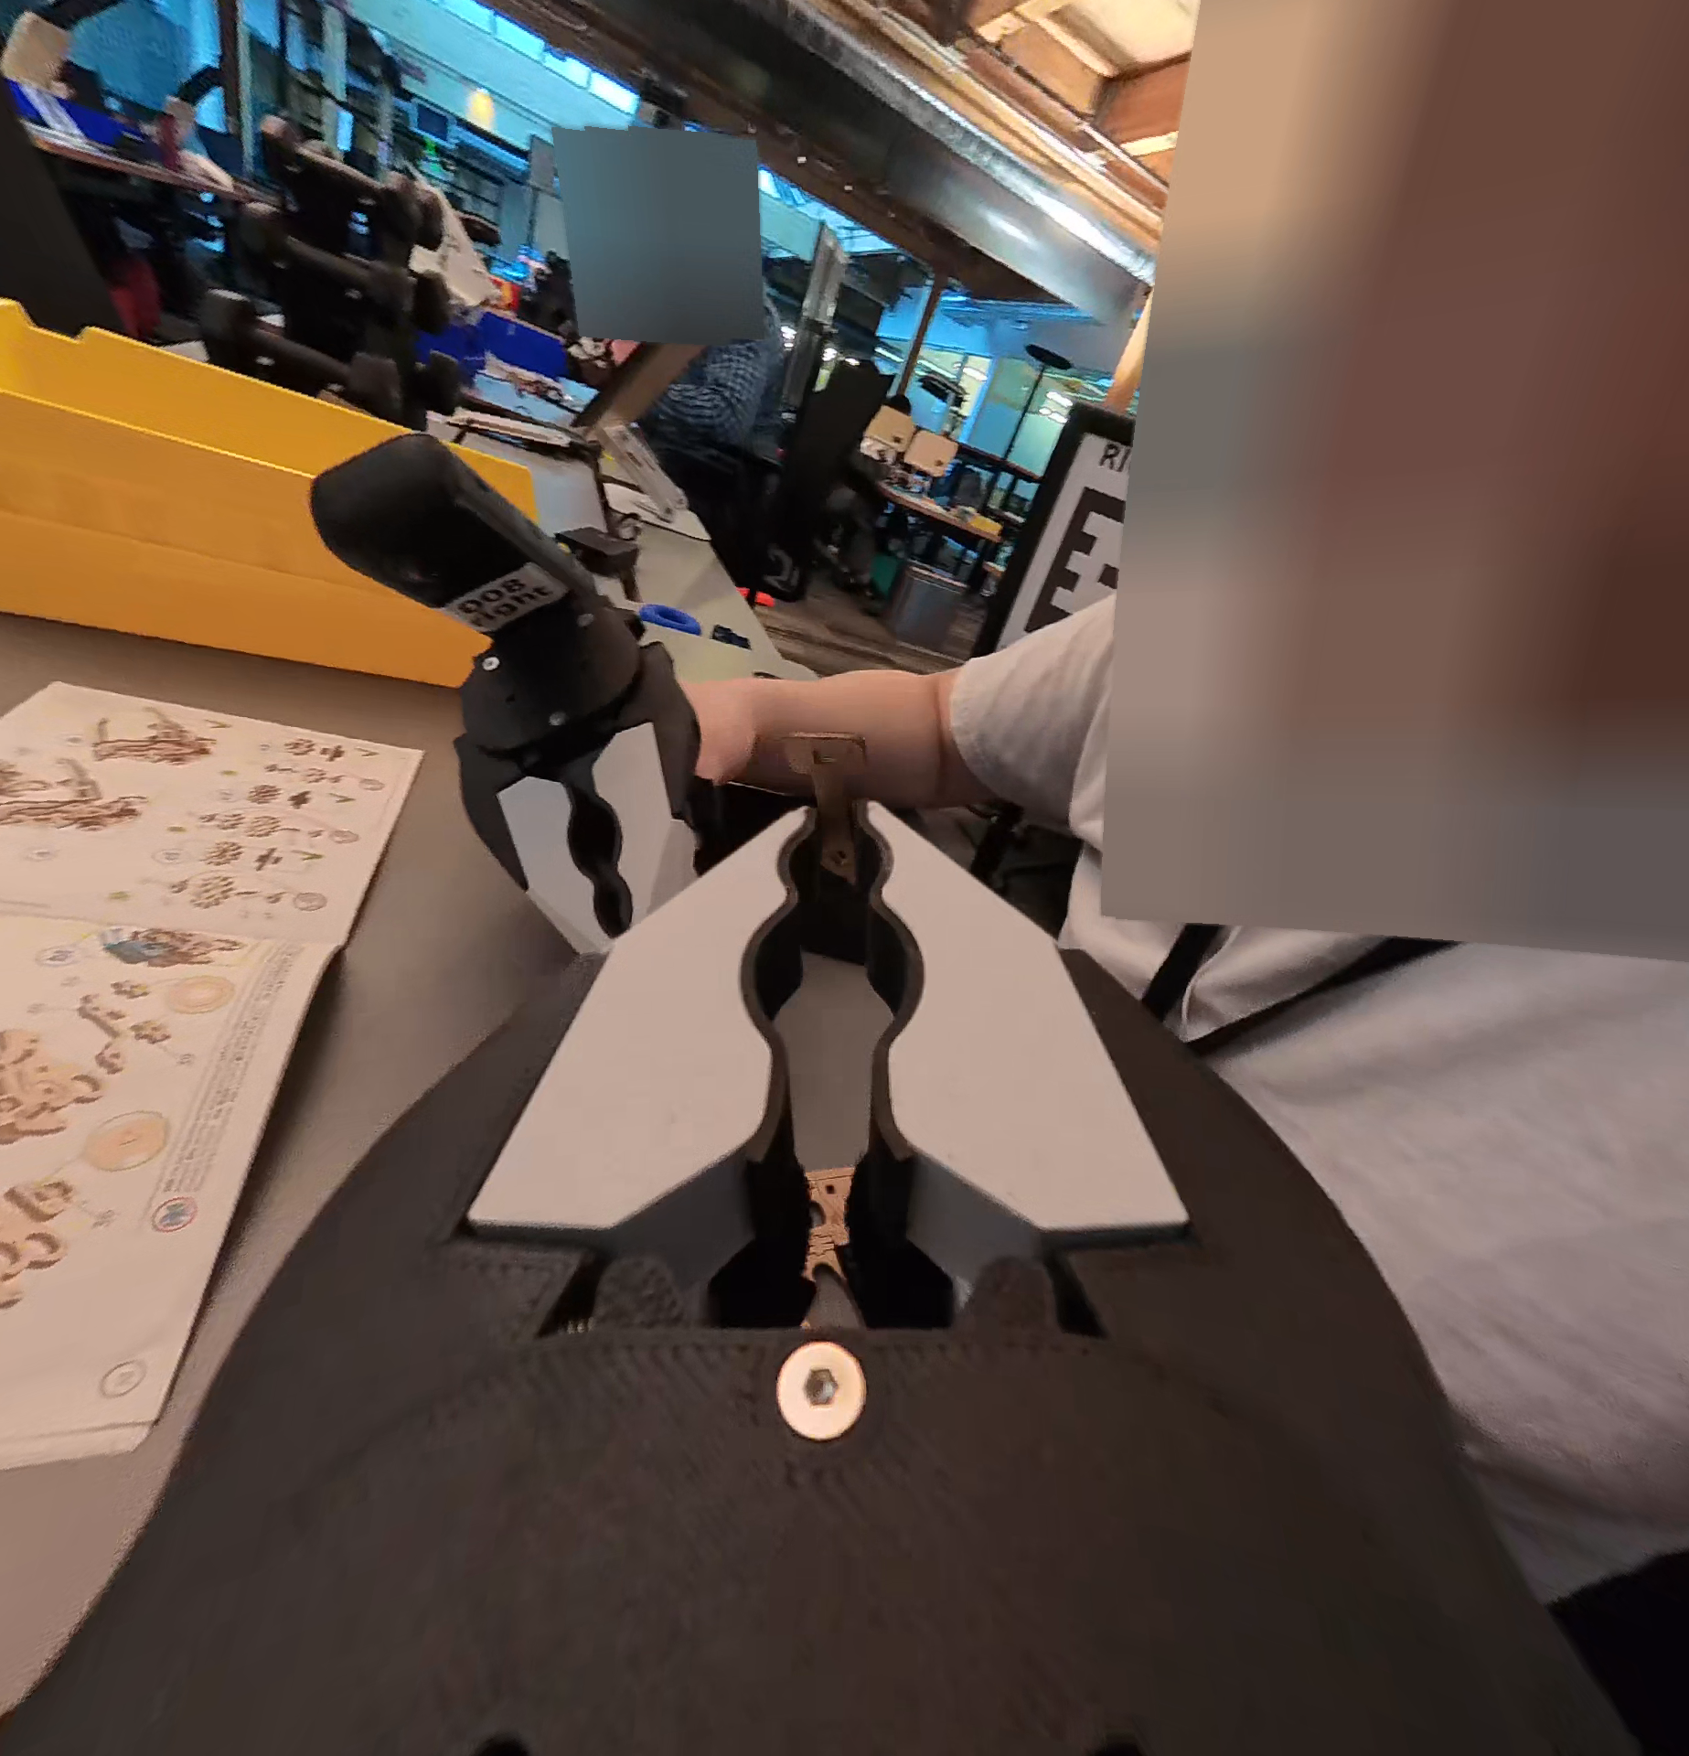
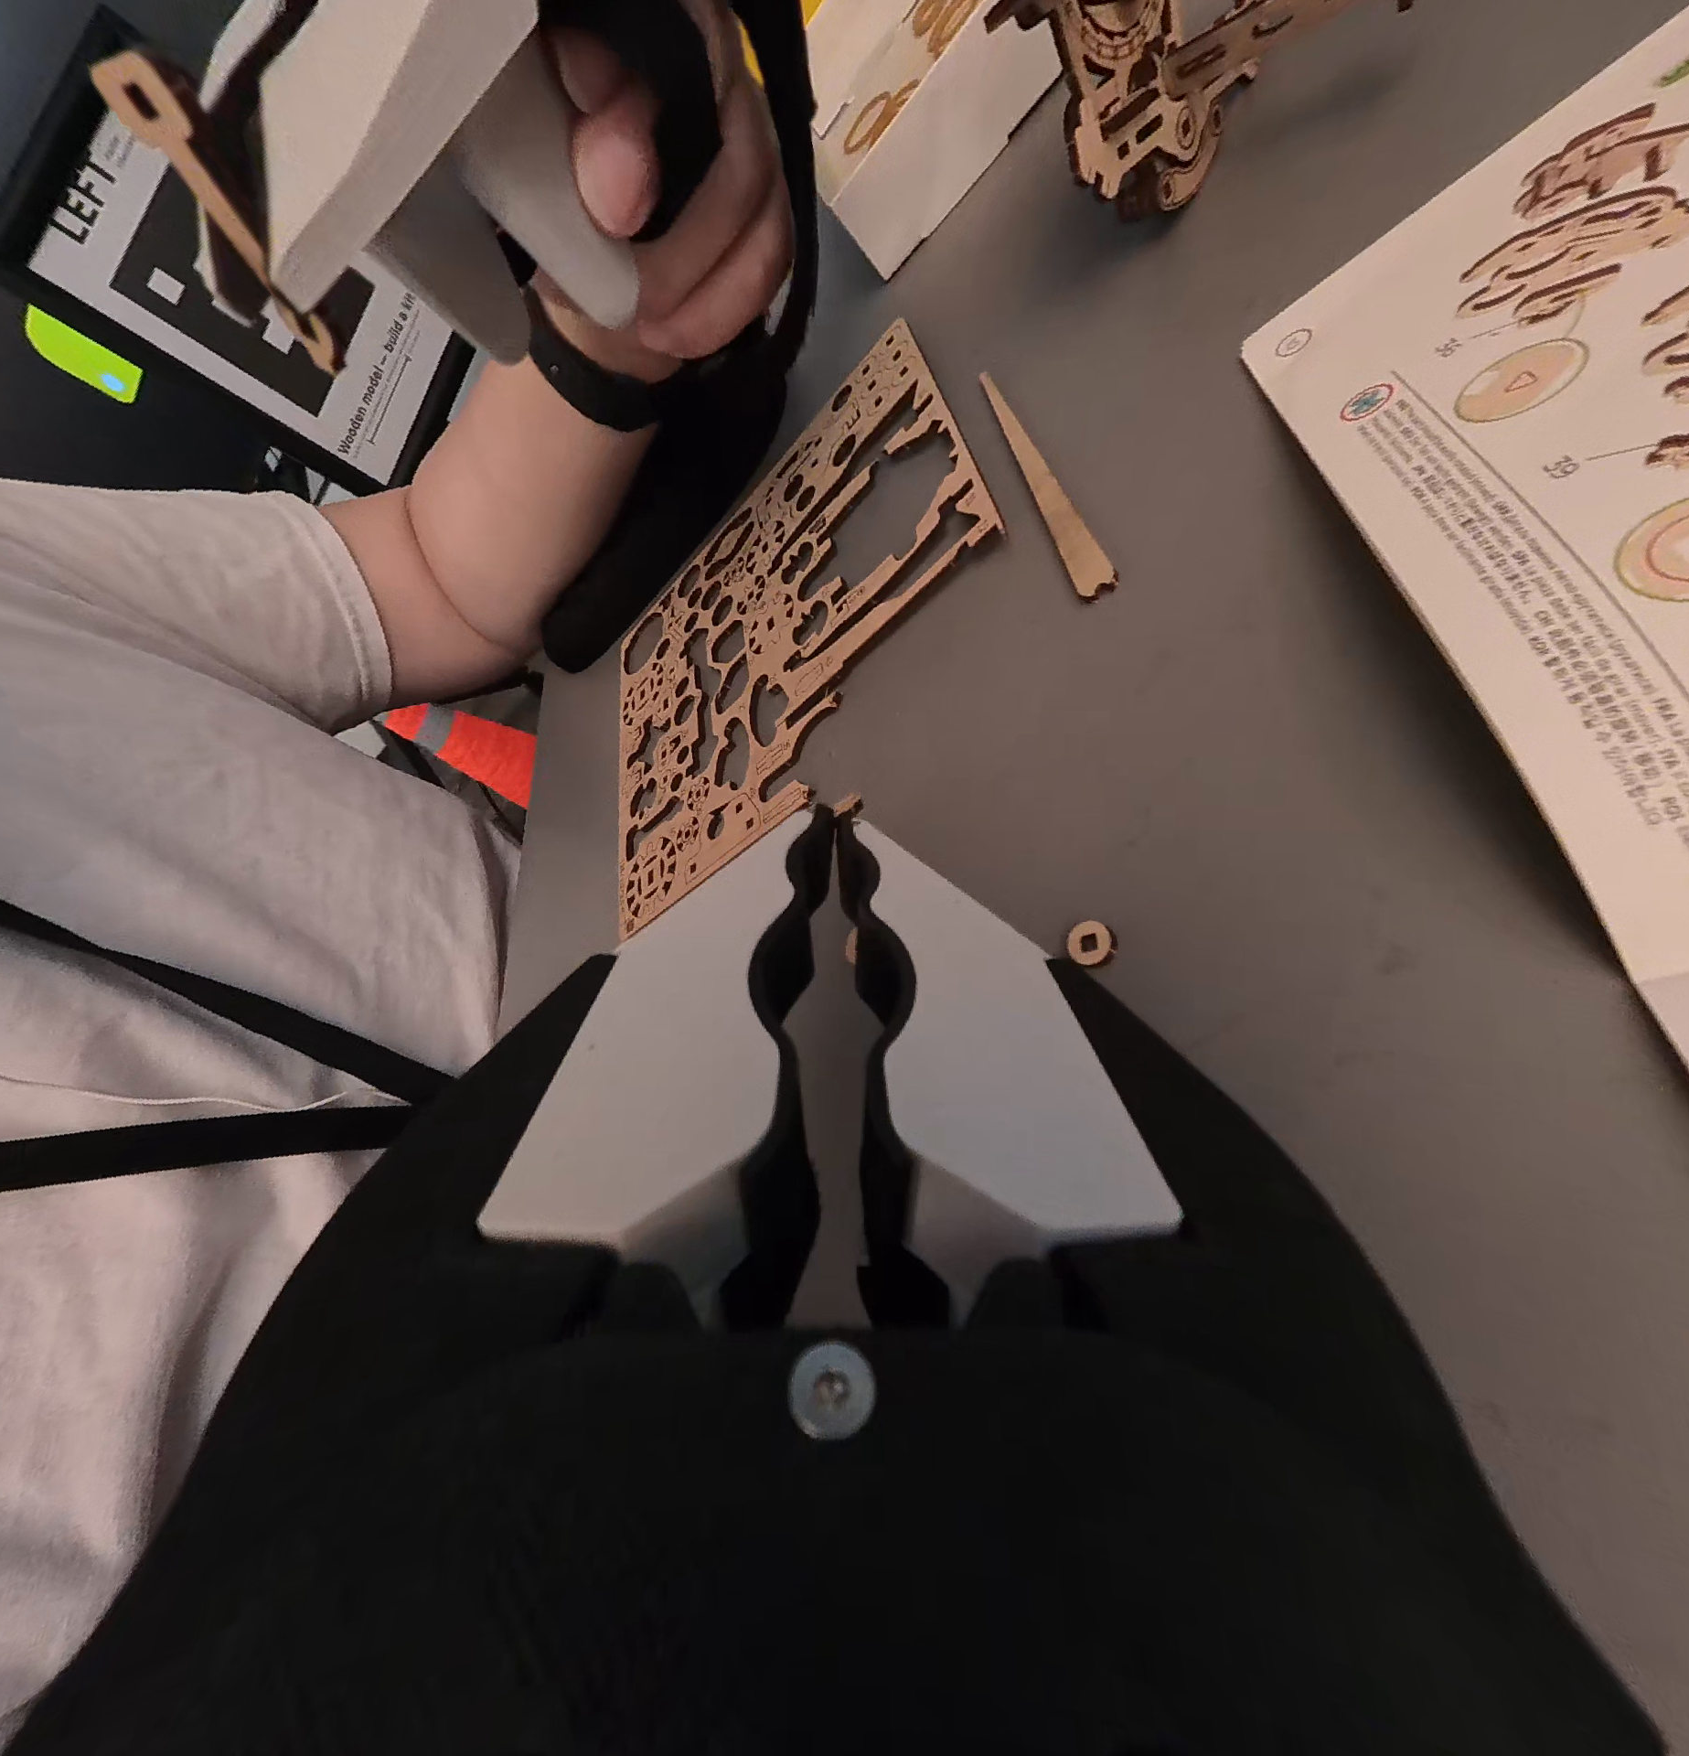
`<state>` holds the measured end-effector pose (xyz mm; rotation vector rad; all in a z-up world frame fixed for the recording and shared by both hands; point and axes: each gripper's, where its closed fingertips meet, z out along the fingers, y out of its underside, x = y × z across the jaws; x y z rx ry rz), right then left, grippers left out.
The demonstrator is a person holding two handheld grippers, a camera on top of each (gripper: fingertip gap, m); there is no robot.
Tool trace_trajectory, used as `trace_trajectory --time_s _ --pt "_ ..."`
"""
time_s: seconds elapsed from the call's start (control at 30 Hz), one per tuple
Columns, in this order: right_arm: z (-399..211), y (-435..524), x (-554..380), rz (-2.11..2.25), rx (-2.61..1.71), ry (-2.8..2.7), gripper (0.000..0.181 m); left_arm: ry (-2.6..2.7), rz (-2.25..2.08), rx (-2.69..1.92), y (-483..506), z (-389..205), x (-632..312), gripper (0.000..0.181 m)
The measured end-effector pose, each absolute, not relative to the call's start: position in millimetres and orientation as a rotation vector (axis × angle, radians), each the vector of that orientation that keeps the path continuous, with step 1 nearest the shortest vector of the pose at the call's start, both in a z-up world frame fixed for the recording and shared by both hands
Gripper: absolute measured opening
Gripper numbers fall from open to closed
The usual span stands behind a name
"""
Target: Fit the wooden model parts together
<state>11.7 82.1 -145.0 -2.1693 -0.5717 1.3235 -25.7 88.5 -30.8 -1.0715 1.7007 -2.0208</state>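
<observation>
Between the tips of the left gripper (image 1: 835, 836), lifted off the table, sits the thin wooden lever piece (image 1: 829, 793): a flat strip with a squared, slotted head poking out past the fingertips and a narrow shank running back between them. The fingers are nearly pressed together, pinching that shank. It looks laser-cut from thin ply, so I judge it very light, stiff along its length but easy to snap across the neck, and smooth enough to twist in a loose grip; holding it on the flat faces near the middle, as here, seems the safest place. On the grey table (image 2: 1201, 808) below, the right gripper (image 2: 835, 819) points down with its fingers closed to a hairline at the tips, which rest at a tiny wooden bit (image 2: 848, 805) just off the corner of the punched-out part sheet (image 2: 783, 618); whether that bit is actually pinched I cannot tell. A small wooden ring (image 2: 1091, 943) lies just beside the right finger, a tapered wooden wedge (image 2: 1044, 485) lies near the sheet's far edge, the half-built model (image 2: 1144, 104) stands farther off, and the instruction sheet (image 2: 1524, 532) lies well to one side.
</observation>
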Motion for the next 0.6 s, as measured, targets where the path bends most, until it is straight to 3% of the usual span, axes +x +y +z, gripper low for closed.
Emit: trace_trajectory --time_s 0.6 --pt "-149.2 80.9 10.3 1.307 -2.194 -0.589 0.0 1.684 -2.143 -1.051 95.4 -31.9 -32.8 0.004"
